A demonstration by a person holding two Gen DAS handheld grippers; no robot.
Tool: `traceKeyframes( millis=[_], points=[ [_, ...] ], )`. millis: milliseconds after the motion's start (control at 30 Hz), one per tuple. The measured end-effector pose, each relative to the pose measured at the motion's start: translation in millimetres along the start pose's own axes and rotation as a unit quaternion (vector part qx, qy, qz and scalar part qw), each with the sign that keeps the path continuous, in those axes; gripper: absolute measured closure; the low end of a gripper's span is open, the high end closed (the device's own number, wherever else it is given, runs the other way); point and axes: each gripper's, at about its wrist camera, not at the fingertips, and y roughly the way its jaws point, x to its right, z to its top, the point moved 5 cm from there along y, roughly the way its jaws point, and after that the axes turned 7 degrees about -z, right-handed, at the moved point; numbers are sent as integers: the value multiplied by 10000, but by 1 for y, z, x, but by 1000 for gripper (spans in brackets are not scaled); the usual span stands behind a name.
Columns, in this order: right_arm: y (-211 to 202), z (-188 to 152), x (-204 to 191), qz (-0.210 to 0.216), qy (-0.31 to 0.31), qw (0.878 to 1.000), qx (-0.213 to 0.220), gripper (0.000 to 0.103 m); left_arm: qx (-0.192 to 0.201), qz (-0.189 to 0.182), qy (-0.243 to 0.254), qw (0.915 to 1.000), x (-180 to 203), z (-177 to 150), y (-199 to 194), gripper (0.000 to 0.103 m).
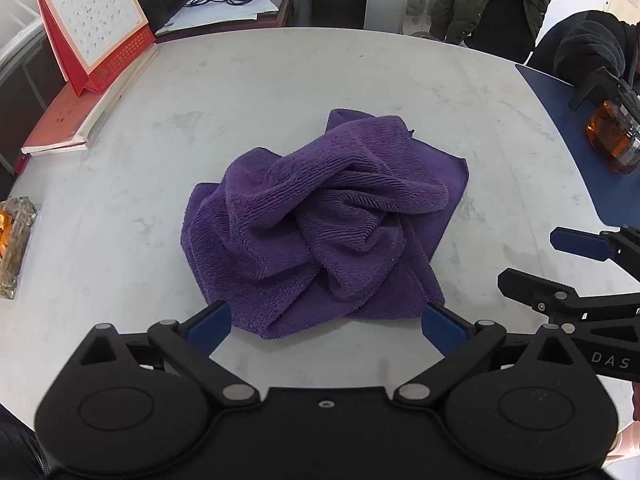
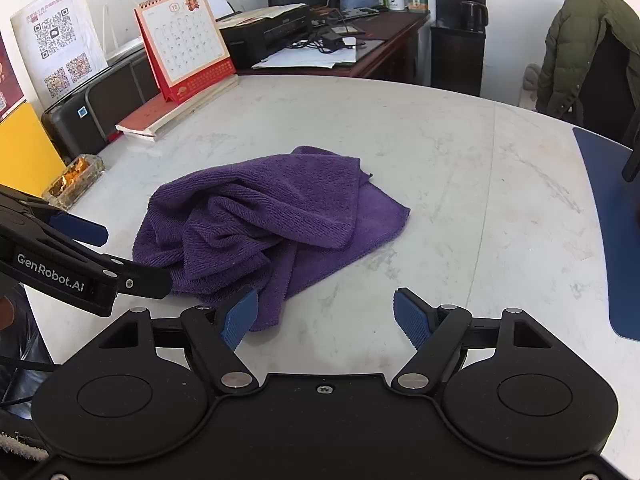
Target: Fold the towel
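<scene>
While the purple towel [image 1: 316,224] lies crumpled in a heap at the middle of the pale marble table [image 1: 280,76], both tools wait at its near edge, jaws spread and holding nothing. In the left wrist view, the left gripper [image 1: 326,330] straddles the heap's near hem at 6 o'clock; the right gripper [image 1: 560,264] enters at 3 o'clock, also parted. In the right wrist view, the right gripper [image 2: 326,318] sits at 6 o'clock with its left pad over the towel's [image 2: 256,224] nearest corner; whether it touches the cloth cannot be told.

Judged stage: folding has not begun; the cloth must first be spread flat.

Risks from this state:
- Several layers overlap at the near hem, so a closing jaw may pinch two plies at once, and lifting would then drag the bundle rather than open it.
- The true corners are partly buried; gripping a mid-edge instead of a corner would give a skewed spread.
- The smooth tabletop offers little hold, so a one-sided pull may slide the whole heap toward the desk calendar [image 2: 186,42] at 11 o'clock or the glass dish [image 2: 74,182] at 9 o'clock.
- The two tools stand close together and could collide.
</scene>
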Motion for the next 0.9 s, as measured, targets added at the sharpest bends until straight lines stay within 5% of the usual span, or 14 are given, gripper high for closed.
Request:
traceKeyframes(
  millis=[633,900],
  points=[
    [23,29,10,-121,-158,9997,-115,27,206,-33,81,9998,-28,3,14,1],
    [48,60,3,387,-598,9973,154,27,629,134,-232,9977,-65,38,0,2]
  ],
)
